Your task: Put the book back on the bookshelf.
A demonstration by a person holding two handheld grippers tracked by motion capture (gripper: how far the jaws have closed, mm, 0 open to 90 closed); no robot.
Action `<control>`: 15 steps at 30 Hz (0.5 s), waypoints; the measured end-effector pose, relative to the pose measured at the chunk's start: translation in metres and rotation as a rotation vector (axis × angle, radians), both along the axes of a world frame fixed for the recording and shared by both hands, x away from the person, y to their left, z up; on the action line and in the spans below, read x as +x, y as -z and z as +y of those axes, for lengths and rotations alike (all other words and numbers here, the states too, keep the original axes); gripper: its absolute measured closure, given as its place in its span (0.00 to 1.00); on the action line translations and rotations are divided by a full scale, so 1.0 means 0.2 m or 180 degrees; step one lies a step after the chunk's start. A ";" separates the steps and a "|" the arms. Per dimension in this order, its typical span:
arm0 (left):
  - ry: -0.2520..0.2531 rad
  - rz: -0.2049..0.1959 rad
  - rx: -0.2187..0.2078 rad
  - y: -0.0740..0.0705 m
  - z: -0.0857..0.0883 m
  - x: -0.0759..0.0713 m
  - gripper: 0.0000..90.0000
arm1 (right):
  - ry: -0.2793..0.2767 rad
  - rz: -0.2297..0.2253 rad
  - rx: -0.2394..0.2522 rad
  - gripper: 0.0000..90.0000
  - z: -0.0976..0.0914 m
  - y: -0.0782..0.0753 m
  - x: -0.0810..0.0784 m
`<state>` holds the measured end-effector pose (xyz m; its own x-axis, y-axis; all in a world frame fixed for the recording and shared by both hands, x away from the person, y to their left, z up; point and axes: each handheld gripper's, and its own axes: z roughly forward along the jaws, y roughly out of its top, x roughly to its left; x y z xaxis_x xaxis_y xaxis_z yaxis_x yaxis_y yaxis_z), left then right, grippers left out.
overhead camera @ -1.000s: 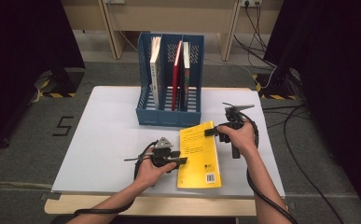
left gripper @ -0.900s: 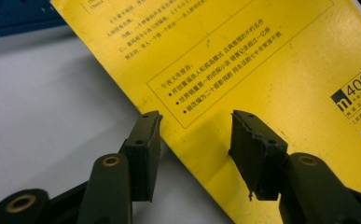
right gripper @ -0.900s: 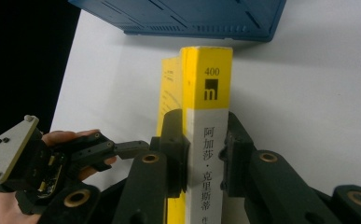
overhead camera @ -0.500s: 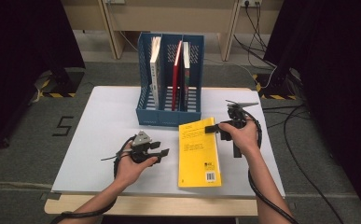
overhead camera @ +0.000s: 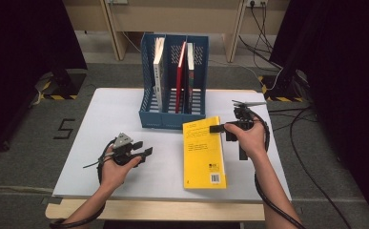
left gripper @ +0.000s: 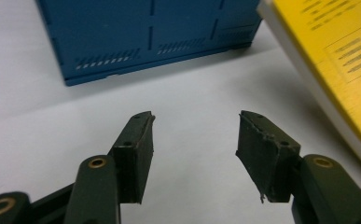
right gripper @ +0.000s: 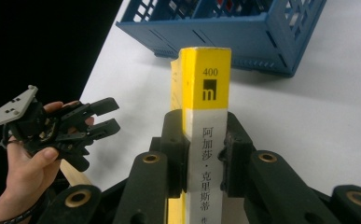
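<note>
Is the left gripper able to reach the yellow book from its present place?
Probably yes. The left gripper is open with nothing between its jaws, and bare table lies between it and the yellow book, which the right gripper grips by its spine.

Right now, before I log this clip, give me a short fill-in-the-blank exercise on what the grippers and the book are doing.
1. The right gripper is shut on the spine of the ____ book.
2. The left gripper has just been opening, and between its jaws there is ____.
3. The blue file rack has ____ compartments.
4. In the high view, the book's near end rests on the ____ table.

Missing words: yellow; nothing; three; white
</note>
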<state>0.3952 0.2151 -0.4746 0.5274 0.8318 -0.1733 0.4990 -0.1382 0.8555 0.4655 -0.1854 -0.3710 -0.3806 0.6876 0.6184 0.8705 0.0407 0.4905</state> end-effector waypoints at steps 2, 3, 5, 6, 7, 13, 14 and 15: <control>-0.0074 -0.0010 0.0037 0.01 0.04 0.00 0.50 | 0.0012 -0.0040 0.0000 0.84 0.00 -0.02 0.00; -0.0105 -0.0004 0.0035 0.02 0.06 -0.01 0.50 | 0.0013 -0.0071 0.0004 0.84 0.00 -0.03 0.00; -0.0195 0.0019 0.0012 0.04 0.11 -0.01 0.50 | 0.0022 -0.0105 -0.0001 0.84 0.00 -0.04 -0.01; -0.0240 0.0027 0.0001 0.05 0.13 -0.02 0.50 | 0.0024 -0.0123 0.0004 0.84 0.00 -0.05 -0.01; -0.0298 0.0042 -0.0024 0.06 0.16 -0.02 0.50 | 0.0027 -0.0132 0.0010 0.84 0.00 -0.05 -0.01; -0.0502 0.0051 -0.0093 0.10 0.23 -0.03 0.50 | 0.0070 -0.0227 0.0022 0.84 0.00 -0.09 -0.02; -0.0519 0.0037 -0.0095 0.10 0.24 -0.03 0.50 | 0.0070 -0.0248 0.0017 0.84 0.00 -0.10 -0.03; -0.0535 0.0027 -0.0081 0.11 0.24 -0.03 0.50 | 0.0082 -0.0268 0.0025 0.84 0.00 -0.10 -0.03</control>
